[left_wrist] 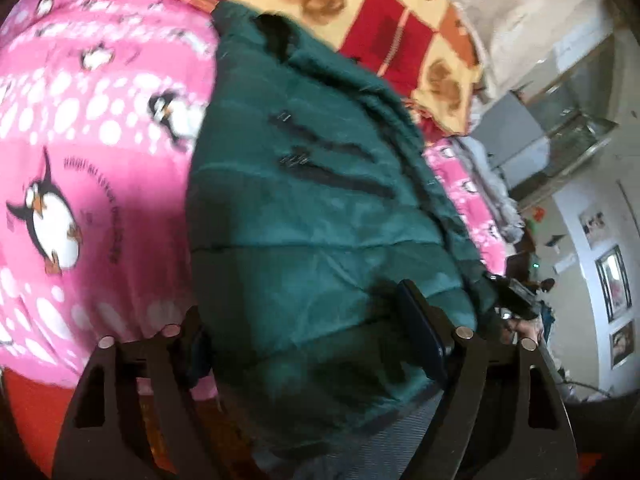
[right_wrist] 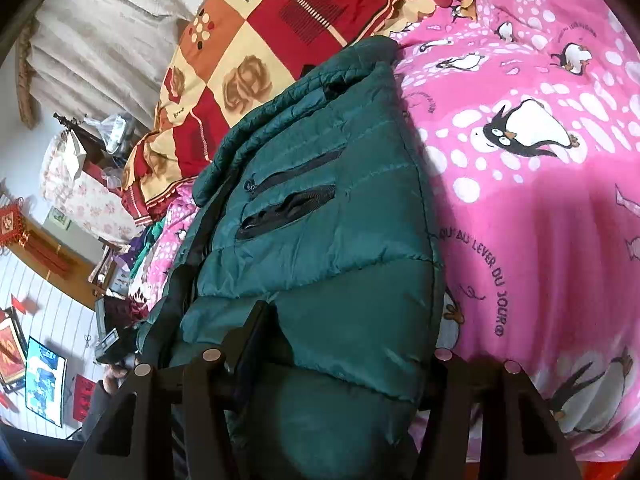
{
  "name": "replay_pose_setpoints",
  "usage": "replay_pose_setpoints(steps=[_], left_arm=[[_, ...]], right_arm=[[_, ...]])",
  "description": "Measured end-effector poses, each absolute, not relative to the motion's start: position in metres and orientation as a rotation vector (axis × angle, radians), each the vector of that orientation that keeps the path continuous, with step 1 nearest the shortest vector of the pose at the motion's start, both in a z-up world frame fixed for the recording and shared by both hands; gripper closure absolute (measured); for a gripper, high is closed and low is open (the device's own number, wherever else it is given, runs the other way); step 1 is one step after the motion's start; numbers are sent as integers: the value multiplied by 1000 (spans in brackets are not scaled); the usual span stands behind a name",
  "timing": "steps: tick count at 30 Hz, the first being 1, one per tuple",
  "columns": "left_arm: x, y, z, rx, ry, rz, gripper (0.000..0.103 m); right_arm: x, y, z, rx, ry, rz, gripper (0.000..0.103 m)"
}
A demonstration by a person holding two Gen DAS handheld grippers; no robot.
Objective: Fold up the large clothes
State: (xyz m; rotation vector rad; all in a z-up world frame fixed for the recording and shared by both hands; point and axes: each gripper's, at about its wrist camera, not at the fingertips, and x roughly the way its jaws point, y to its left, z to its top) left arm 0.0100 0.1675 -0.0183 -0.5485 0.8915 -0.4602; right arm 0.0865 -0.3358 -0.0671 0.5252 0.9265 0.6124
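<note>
Green puffer jacket (left_wrist: 304, 216): lies on the pink penguin blanket (left_wrist: 92, 152) covering the bed, its two chest zip pockets (right_wrist: 288, 196) facing up. I see my left claw (left_wrist: 312, 340) spread wide around its near hem, gripping nothing firmly. My right claw (right_wrist: 340, 356) likewise stands wide, straddling the near padding. Red-and-yellow checked quilt (right_wrist: 280, 32) beyond, far side.

My left gripper (left_wrist: 312, 320) has matte black, wedge-shaped fingers with slotted cut-outs and round silver pin heads. My right gripper (right_wrist: 344, 344) matches: black fingers, silver pins, a dark flat pad (right_wrist: 250, 340).
</note>
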Motion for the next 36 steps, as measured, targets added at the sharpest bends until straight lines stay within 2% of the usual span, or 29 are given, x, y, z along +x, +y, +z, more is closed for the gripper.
replay_pose_setpoints(steps=[1, 3, 4, 10, 13, 15, 19, 21, 23, 26, 31, 33, 36], left_arm=[[10, 170, -16, -544, 875, -449, 33], [12, 173, -16, -559, 869, -433, 48], [13, 175, -17, -566, 865, -422, 49], [23, 178, -31, -662, 860, -383, 48], [27, 173, -36, -644, 872, -389, 40], [28, 170, -36, -635, 879, -412, 30], [25, 167, -27, -605, 895, -426, 32], [19, 168, -16, -585, 844, -421, 64], [18, 171, -5, -575, 800, -405, 80], [28, 171, -5, -580, 791, -387, 81], [37, 160, -11, -541, 830, -327, 80], [29, 155, 0, -494, 786, -307, 88], [16, 154, 19, -476, 726, -294, 90]], right_arm=[[87, -336, -68, 531, 927, 610, 48], [87, -335, -67, 526, 929, 604, 48], [86, -334, -66, 517, 929, 599, 48], [83, -331, -62, 479, 918, 583, 49], [82, -331, -62, 484, 921, 581, 49], [83, -331, -62, 480, 925, 577, 49], [81, -327, -57, 435, 919, 564, 51], [76, -320, -46, 375, 875, 566, 59], [69, -317, -34, 341, 809, 584, 61], [70, -316, -30, 319, 776, 595, 65], [74, -318, -34, 335, 781, 588, 80], [69, -318, -25, 327, 748, 593, 87], [57, -316, -5, 275, 683, 599, 88]])
